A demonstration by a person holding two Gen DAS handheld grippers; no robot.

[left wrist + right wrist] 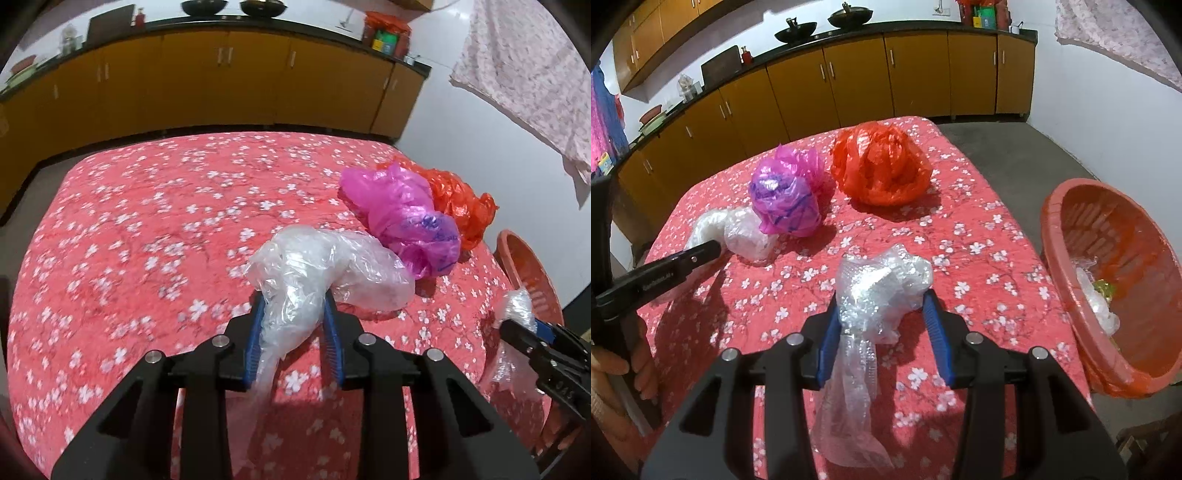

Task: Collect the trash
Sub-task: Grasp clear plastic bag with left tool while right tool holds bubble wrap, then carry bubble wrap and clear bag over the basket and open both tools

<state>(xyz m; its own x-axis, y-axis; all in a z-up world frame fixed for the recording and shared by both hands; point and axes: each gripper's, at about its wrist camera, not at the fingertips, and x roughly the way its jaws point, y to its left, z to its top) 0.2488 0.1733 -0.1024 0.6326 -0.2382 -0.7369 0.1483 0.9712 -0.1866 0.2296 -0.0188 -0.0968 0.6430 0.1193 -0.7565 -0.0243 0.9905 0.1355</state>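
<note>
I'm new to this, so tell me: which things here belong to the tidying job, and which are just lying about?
Job: clear plastic bag, bubble wrap, pink bag, orange bag, orange basket.
Lying about: woks, hanging cloth, cabinets.

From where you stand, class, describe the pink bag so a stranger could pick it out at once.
Start at the table with the red flowered cloth. Near its far end lie two crumpled plastic bags side by side; the pink bag lies between the orange bag and a clear bag. It alone is pink, with blue print on it.
</note>
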